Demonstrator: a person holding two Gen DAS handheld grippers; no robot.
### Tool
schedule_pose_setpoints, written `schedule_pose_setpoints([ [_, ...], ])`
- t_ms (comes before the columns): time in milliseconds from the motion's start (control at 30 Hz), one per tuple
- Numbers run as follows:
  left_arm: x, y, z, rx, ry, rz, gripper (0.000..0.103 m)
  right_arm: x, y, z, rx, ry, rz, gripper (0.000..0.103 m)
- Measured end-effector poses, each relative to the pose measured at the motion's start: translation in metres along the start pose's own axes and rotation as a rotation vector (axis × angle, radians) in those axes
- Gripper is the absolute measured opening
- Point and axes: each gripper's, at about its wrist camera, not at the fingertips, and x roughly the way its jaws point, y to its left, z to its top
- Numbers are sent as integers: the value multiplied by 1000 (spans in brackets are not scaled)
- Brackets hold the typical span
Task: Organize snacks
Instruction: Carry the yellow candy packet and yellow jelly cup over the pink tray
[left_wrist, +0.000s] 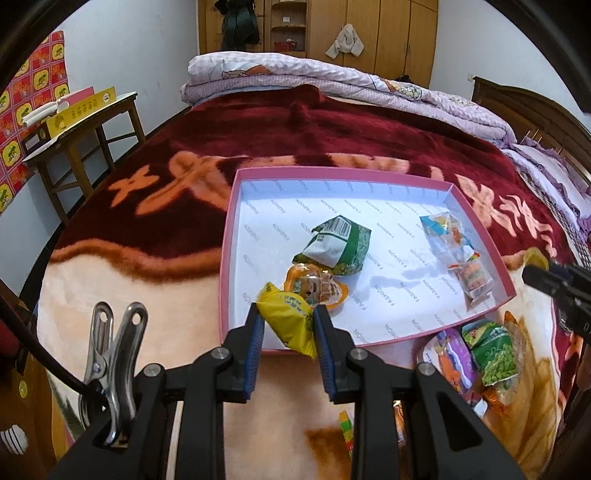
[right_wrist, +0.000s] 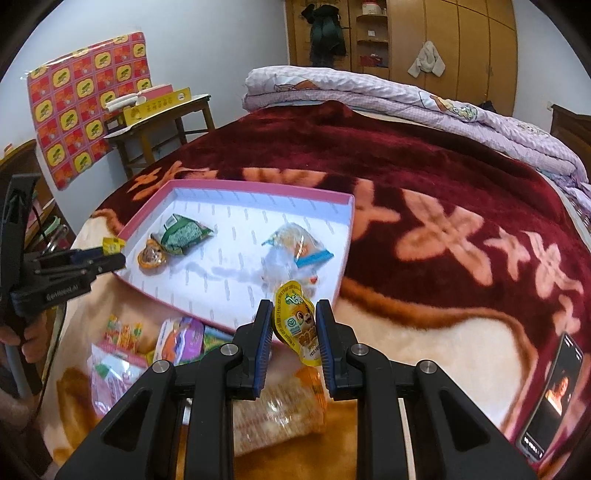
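A pink box lid with a white inside (left_wrist: 236, 236) (right_wrist: 347, 229) lies on the bed. In it are a green-white packet (left_wrist: 336, 243) (right_wrist: 183, 234), an orange jelly cup (left_wrist: 314, 286) (right_wrist: 150, 254) and a clear packet with blue trim (left_wrist: 458, 247) (right_wrist: 295, 243). My left gripper (left_wrist: 288, 308) (right_wrist: 116, 254) is shut on a yellow snack packet (left_wrist: 290, 323) (right_wrist: 113, 244) over the lid's near edge. My right gripper (right_wrist: 293, 306) is shut on a yellow jelly cup (right_wrist: 297, 321), just in front of the lid's near right edge.
Several loose snacks (left_wrist: 476, 354) (right_wrist: 162, 343) lie on the blanket in front of the lid. A phone (right_wrist: 550, 395) lies at the right on the bed. A folded quilt (left_wrist: 332, 81) is at the far end. A wooden table (left_wrist: 81, 122) stands at the left.
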Motion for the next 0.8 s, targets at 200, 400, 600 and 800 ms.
schedule_pose_setpoints([
  [200, 7, 0, 1, 0, 8, 6, 24, 13, 3, 11, -2, -6, 7, 25],
  [400, 18, -1, 3, 6, 21, 23, 24, 25, 4, 15, 0, -3, 6, 25],
  [600, 26, 1, 7, -5, 24, 25, 25, 33, 2, 17, -1, 2, 0, 25],
  [800, 36, 3, 10, -7, 38, 31, 25, 41, 1, 21, 3, 1, 1, 25],
])
